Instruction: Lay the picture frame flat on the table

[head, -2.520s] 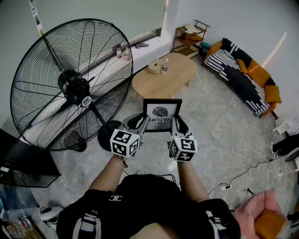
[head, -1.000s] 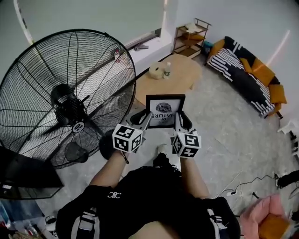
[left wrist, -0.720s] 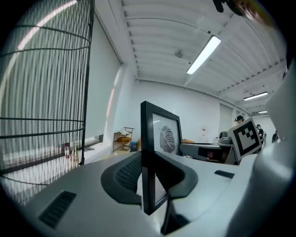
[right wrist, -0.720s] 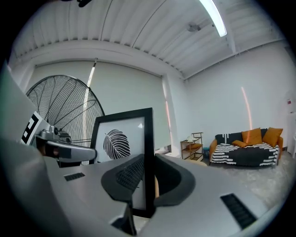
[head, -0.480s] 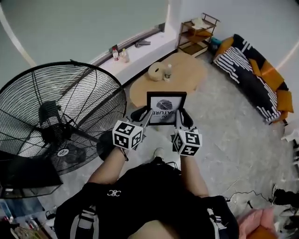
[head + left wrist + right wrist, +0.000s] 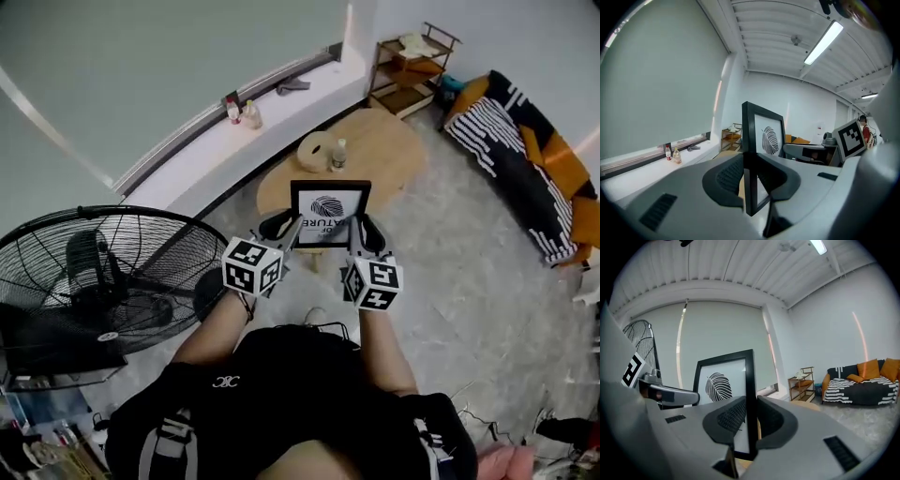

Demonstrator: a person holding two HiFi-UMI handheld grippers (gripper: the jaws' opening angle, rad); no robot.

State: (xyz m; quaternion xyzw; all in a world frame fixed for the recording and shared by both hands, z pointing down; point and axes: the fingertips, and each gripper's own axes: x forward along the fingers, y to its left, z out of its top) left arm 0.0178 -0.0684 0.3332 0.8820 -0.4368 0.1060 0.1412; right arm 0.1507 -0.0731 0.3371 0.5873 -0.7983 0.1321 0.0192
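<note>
Basically, task's not done yet, by my read: the picture frame (image 6: 329, 214) is up in the air, carried by both claws, upright w/ the leaf print facing the person, and not on the table (image 6: 389, 141) at all; that low oval wooden table lies further ahead on the floor, beyond the frame, which only overlaps its near edge by line of sight in the head view; what's left, I'd judge, is getting over the tabletop, tipping the frame till it's flat, setting it down & letting go; the top holds a small bottle (image 6: 338, 155) and a round tan thing (image 6: 315, 149) about mid-table, so the bare part to the right looks the likelier spot, tho that's a guess. Re the claws: left gripper (image 6: 280, 229) pinches the frame's left vertical edge, low down; in the left gripper view the black edge stands edge-on between the two dark ribbed pads, one pressed on each side; right gripper (image 6: 365, 233) does the same on the right vertical edge, jaws closed onto the black bar w/ the print showing to its left in the right gripper view; so the frame spans the gap between the two claws, top sticking up above both, lower part down in the jaws; neither claw is spread or empty; a big floor fan (image 6: 103, 281) stands off to the person's left, well apart from the frame.
</note>
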